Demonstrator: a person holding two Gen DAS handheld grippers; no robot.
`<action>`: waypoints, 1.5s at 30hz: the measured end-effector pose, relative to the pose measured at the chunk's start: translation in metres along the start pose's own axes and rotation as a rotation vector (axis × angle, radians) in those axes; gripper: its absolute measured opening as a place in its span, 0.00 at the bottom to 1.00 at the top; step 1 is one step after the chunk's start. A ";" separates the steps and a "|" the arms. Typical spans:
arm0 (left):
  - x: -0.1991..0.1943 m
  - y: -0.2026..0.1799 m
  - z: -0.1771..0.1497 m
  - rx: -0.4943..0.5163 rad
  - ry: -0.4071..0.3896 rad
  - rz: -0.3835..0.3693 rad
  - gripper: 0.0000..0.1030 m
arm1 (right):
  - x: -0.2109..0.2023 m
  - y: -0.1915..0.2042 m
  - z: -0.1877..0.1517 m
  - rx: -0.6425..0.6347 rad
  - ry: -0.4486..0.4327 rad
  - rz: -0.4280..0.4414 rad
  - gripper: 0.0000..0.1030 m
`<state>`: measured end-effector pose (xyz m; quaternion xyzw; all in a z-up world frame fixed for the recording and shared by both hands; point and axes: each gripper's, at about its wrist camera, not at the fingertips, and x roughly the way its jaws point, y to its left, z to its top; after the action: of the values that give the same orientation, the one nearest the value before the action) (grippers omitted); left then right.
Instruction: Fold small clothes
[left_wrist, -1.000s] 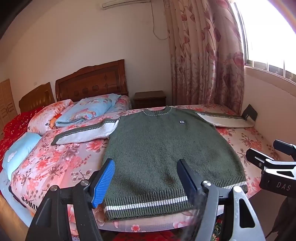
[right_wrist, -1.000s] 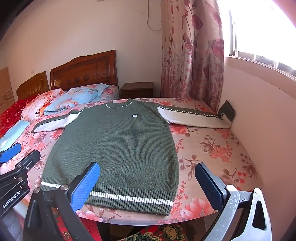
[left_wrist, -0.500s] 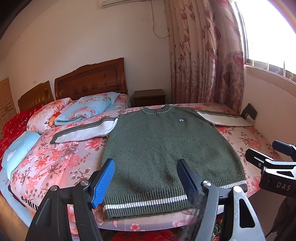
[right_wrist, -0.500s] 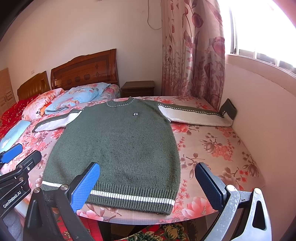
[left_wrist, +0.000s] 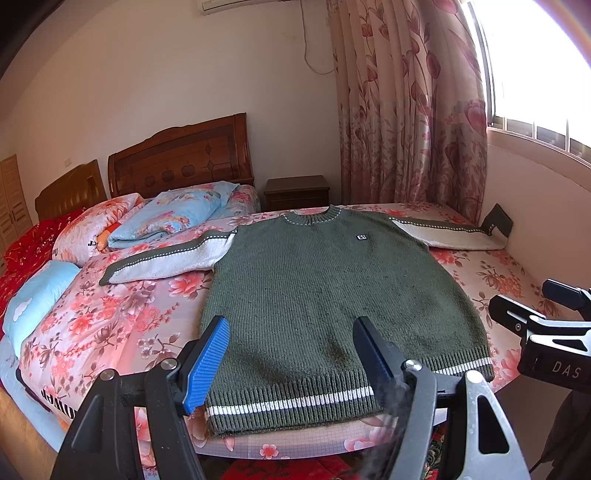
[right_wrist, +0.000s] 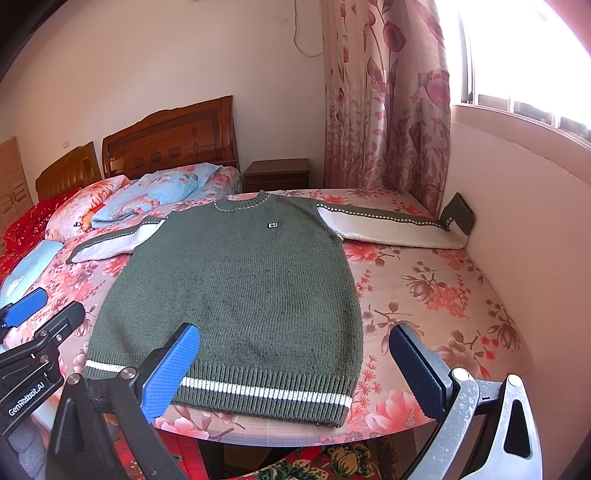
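A dark green knit sweater (left_wrist: 325, 295) with white sleeves and a white hem stripe lies flat, front up, on the floral bed; it also shows in the right wrist view (right_wrist: 240, 295). Both sleeves are spread out sideways. My left gripper (left_wrist: 291, 347) is open and empty, hovering above the hem's left half. My right gripper (right_wrist: 295, 354) is open wide and empty, above the hem's right corner. Each gripper shows at the edge of the other's view.
The floral bedsheet (left_wrist: 110, 325) covers the bed. Pillows and a folded blue quilt (left_wrist: 170, 218) lie at the left by the wooden headboard (left_wrist: 181, 158). A wall (right_wrist: 524, 229) and curtain (right_wrist: 384, 110) bound the right side. A nightstand (left_wrist: 295, 192) stands behind.
Both views have shifted slightly: the sweater sits a little higher and farther in the frames, so both grippers have drawn back or tilted a little. Jaws unchanged.
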<state>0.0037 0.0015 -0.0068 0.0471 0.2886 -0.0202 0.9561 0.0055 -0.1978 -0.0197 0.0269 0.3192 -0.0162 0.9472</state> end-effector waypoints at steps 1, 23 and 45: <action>0.000 0.000 0.000 0.000 0.002 0.000 0.69 | 0.000 0.001 -0.001 0.001 0.000 0.000 1.00; 0.001 -0.001 -0.001 0.000 0.004 -0.002 0.69 | 0.001 0.000 0.001 0.009 0.007 0.009 1.00; 0.038 0.000 -0.005 -0.027 0.106 -0.060 0.69 | 0.031 -0.008 0.000 0.052 0.061 0.066 1.00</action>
<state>0.0324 0.0015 -0.0324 0.0267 0.3404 -0.0423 0.9390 0.0300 -0.2061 -0.0385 0.0624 0.3465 0.0074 0.9359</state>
